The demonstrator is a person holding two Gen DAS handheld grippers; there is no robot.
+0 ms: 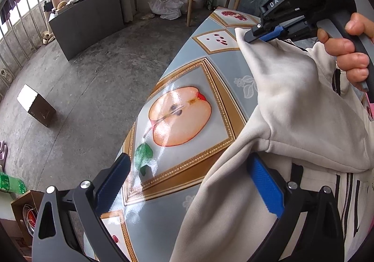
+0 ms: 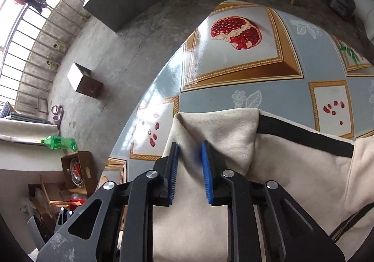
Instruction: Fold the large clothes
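1. Folding is at the sleeve-folding stage, by my reading: the cream jacket [image 1: 292, 103] lies spread on the fruit-print counter [image 1: 233, 70], filling the left wrist view from 2 to 6 o'clock. One sleeve [image 1: 280, 70] is raised toward 1 o'clock.
2. The right claw [image 1: 251, 37], held by a hand [image 1: 350, 56] at 2 o'clock, is clenched on the end of that sleeve. Its own view shows cloth bunched between the blue pads [image 2: 174, 168].
3. The left claw [image 1: 190, 186] is released and grasps nothing. One pad hangs over bare counter at 7 o'clock; the other is at the jacket's edge at 5 o'clock.
4. The next move probably calls for carrying the pinched sleeve across the jacket's body and laying it flat. The left claw could pin or take the near edge so the cloth does not drag.
5. Writing: "DAS" in white letters on the right claw's black body at 1 o'clock. The red box on the far cabinet is too small to read.
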